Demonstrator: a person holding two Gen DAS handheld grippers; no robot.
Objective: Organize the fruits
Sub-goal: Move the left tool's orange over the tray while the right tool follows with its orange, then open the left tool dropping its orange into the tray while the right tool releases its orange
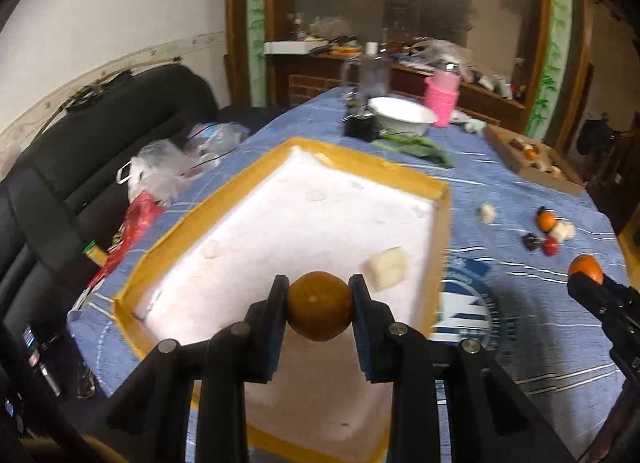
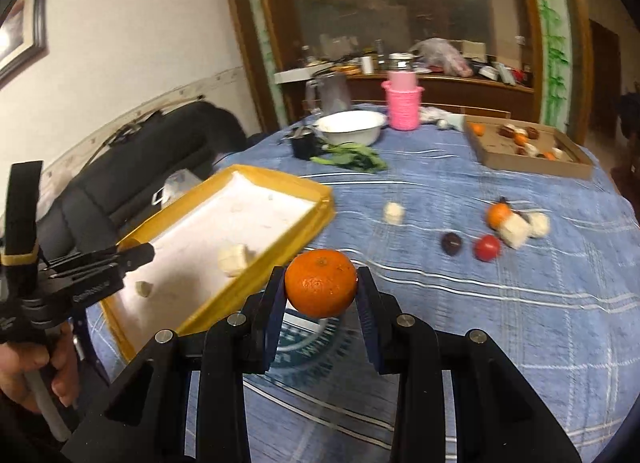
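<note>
A: What is each tool holding?

B: The left gripper (image 1: 319, 305) is clamped on a brownish-orange round fruit (image 1: 320, 306), one pad pressed against each side. It hangs over the near end of the white tray with the yellow rim (image 1: 439, 251).

A: And the other one?

B: The right gripper (image 2: 321, 288) is squeezed onto a bright mandarin (image 2: 321, 283), held above the blue checked tablecloth (image 2: 500, 323), just beside the tray's right-hand edge. From the left camera that mandarin shows at the far right, at the tip of the black tool.

A: What is in the tray?

B: A pale, blocky chunk (image 1: 386, 268) lies on the white floor near the right wall; I cannot tell what it is. The right camera shows a smaller pale bit (image 2: 144, 288) nearer the front.

A: Where is the remaining fruit?

B: Loose on the cloth to the right of the tray: a small orange (image 2: 498, 215), a red round fruit (image 2: 487, 248), a dark round one (image 2: 451, 243), and several pale chunks (image 2: 516, 232), one of them (image 2: 393, 212) lying alone closer to the tray. Farther back, a shallow cardboard box (image 2: 532, 162) holds more mixed pieces.

A: Anything else on the table?

B: A white bowl (image 2: 350, 128), a pink basket (image 2: 402, 105), some green leaves (image 2: 352, 159), and a clear jug (image 2: 330, 93), all at the far end. A hand (image 2: 36, 367) grips the left tool's handle.
</note>
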